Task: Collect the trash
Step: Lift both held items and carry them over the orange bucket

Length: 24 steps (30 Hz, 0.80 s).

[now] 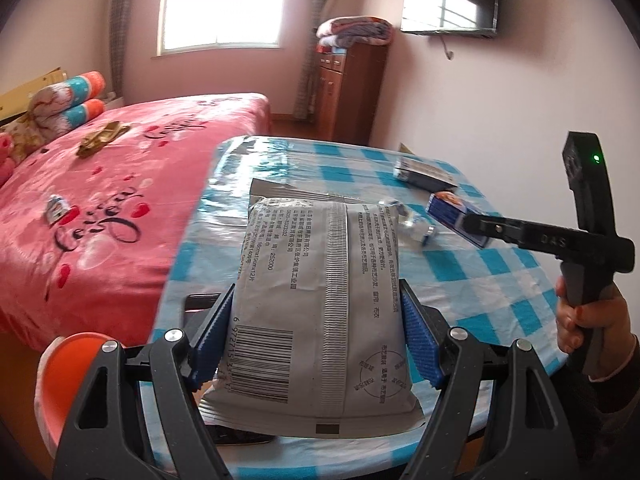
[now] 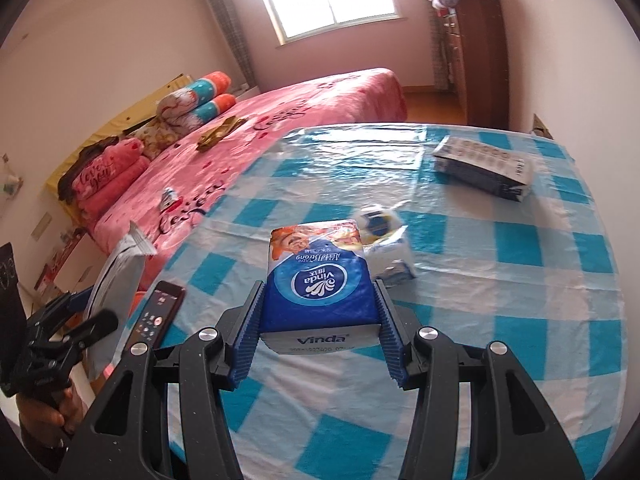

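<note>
With a grey wipes pouch (image 1: 320, 304) clamped between the left gripper (image 1: 316, 336) jaws and a blue tissue pack (image 2: 320, 280) between the right gripper (image 2: 318, 340) jaws, carrying is judged underway; a bin, unseen, must be found next.

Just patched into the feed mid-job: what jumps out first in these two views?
Both tools are loaded: the left tool clamps a grey printed pouch, and the right tool clamps a blue Vinda tissue pack, both above the blue-checked table. Behind it a pink bed fills the room, and crumpled wrappers and a dark box remain on the table.
</note>
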Available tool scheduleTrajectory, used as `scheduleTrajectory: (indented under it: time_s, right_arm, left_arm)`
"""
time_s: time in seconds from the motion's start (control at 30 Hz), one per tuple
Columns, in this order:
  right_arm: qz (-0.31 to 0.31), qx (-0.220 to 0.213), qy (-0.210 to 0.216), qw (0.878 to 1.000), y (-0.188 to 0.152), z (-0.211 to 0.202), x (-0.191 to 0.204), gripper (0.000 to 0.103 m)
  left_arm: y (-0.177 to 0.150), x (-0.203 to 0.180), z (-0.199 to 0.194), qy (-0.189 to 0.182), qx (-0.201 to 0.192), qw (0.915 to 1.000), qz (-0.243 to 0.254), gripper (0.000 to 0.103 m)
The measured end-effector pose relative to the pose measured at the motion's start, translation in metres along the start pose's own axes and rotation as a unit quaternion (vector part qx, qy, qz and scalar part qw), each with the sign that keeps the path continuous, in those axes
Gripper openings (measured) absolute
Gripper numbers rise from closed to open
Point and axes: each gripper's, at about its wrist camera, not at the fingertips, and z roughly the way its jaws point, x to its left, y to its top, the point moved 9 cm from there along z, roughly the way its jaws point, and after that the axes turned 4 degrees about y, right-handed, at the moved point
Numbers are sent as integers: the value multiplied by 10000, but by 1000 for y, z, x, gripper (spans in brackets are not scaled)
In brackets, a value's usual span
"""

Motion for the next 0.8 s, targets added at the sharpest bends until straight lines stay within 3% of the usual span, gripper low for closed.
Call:
scheduleTrajectory:
  time_s: [0.8]
  right_arm:
    - [-977, 394, 886, 9905, 3, 34, 141, 53]
  left_arm:
    - [-29, 109, -29, 960, -19, 9930, -684, 77]
